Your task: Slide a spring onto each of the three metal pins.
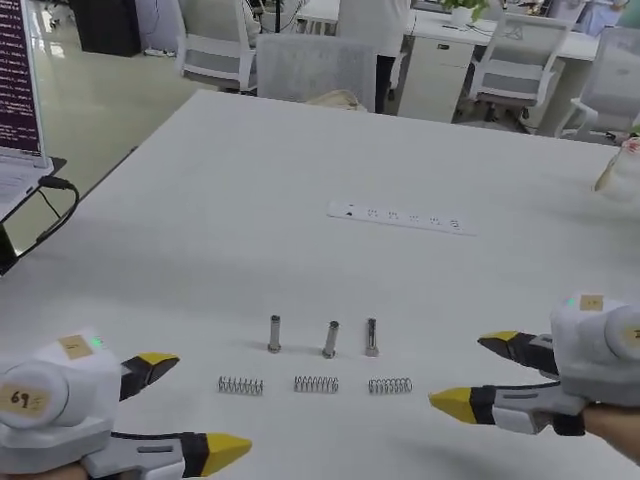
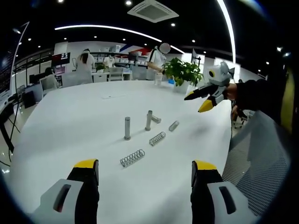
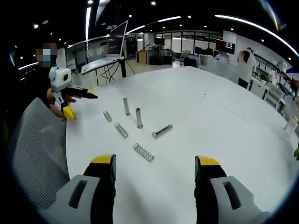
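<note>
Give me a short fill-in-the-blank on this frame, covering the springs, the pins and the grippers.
1. The springs lying loose on the table number ___.
2. The left gripper and the right gripper both hold nothing, their jaws ___.
3. Two metal pins stand upright; the third pin lies on its ___.

Missing words: three; open; side.

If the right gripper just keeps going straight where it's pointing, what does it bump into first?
Probably the nearest spring, lying on the table ahead of the right gripper, whose jaws are open. A pin lying on its side comes after. The gripper's height is unclear, so it might pass above.
</note>
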